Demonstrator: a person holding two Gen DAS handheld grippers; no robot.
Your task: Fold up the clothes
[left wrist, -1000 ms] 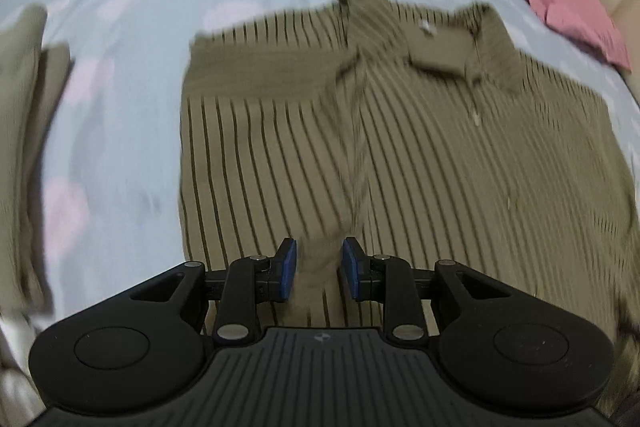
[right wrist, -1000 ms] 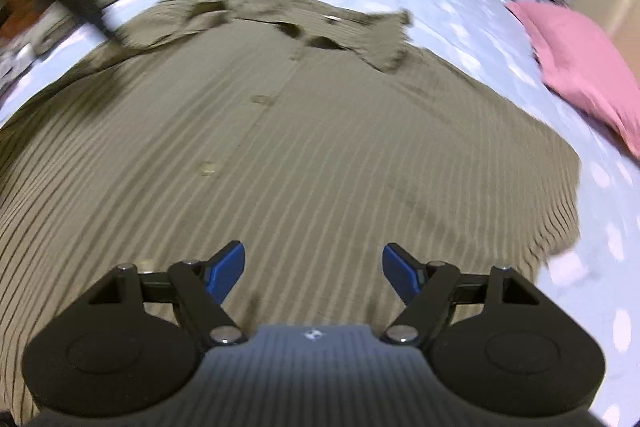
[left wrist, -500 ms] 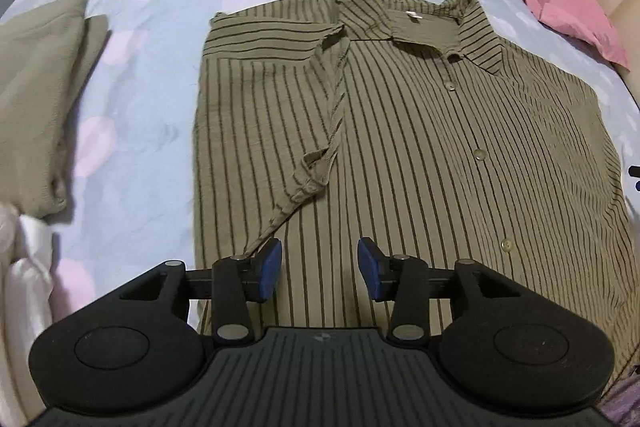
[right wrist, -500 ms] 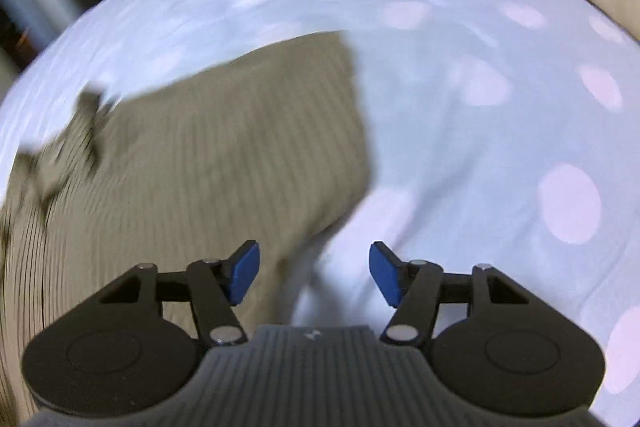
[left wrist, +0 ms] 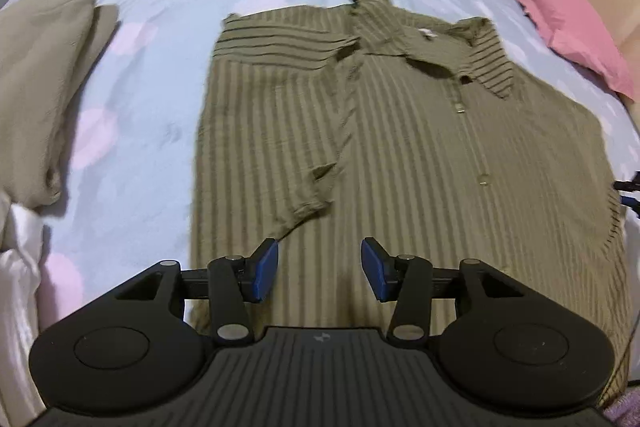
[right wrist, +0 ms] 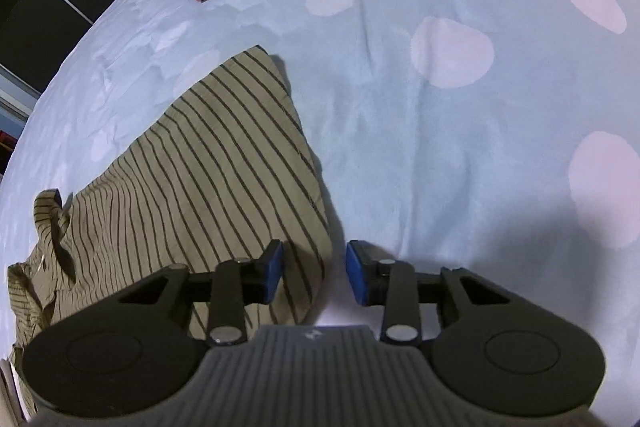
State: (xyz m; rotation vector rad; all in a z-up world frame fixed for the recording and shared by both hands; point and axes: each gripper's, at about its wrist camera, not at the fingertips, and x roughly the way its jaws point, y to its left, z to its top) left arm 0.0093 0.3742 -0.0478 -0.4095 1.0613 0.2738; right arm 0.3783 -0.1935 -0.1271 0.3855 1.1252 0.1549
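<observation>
Left hand-held gripper: we find its blue pads standing apart above the lower front of the striped shirt, with nothing between them; the jaws have just been opening.
Right hand-held gripper: we find it at the shirt's right side edge, where a sleeve or side flap lies flat on the bed. Its jaws have just been closing. The cloth edge lies between the pads, but a clear gap remains, and we see neither pad pressing on the fabric.
Shirt position: it lies face up, buttons showing, spread across the bed sheet, collar at the far end. The left sleeve is already folded inward over the front.
Step in hand: we judge the left side fold done and the right side fold about to begin, the grip on the right edge not yet secured.
Next move: we judge that the right pads must close fully on the edge, then lift and carry it inward across the button line to match the left fold. A shallow bite may let the thin cloth slip.
Surroundings: a folded tan garment rests left of the shirt; a pink pillow lies at the far right.
</observation>
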